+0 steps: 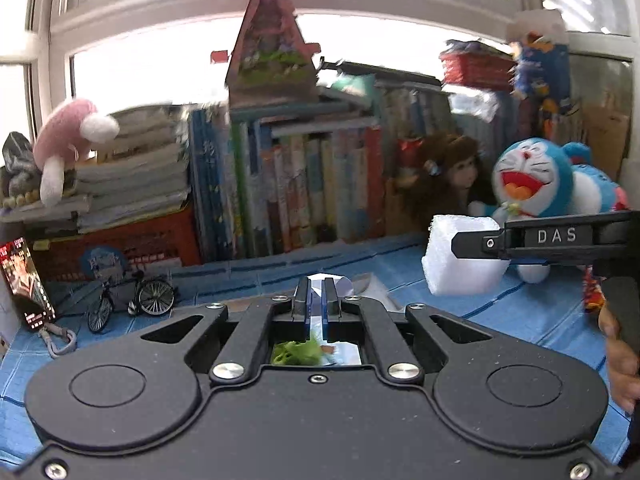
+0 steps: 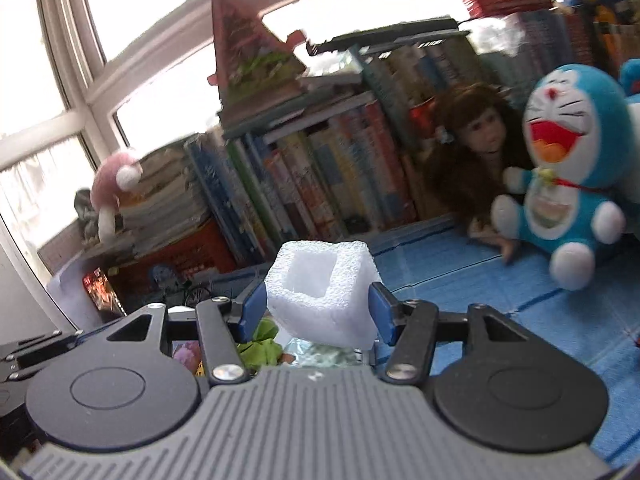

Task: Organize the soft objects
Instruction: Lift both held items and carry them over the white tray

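My right gripper (image 2: 316, 308) is shut on a white foam block (image 2: 320, 288), its blue pads pressing both sides. From the left wrist view the same block (image 1: 460, 256) hangs above the blue mat (image 1: 500, 320) in the right gripper (image 1: 476, 244). My left gripper (image 1: 316, 296) is shut, fingers together. A bit of clear shiny film (image 1: 344, 282) shows just past its tips; whether it is pinched I cannot tell. A green fuzzy thing (image 1: 294, 352) lies under it. A blue cat plush (image 2: 568, 152) sits at the right, beside a brown-haired doll (image 2: 476, 140).
A wall of upright books (image 1: 300, 192) closes the back, under a window. A pink plush (image 1: 68, 136) lies on stacked papers above a red crate (image 1: 120, 244). A miniature bicycle (image 1: 132, 300) and a lit phone (image 1: 28, 280) stand at the left. A person's hand (image 1: 620, 352) shows at the right edge.
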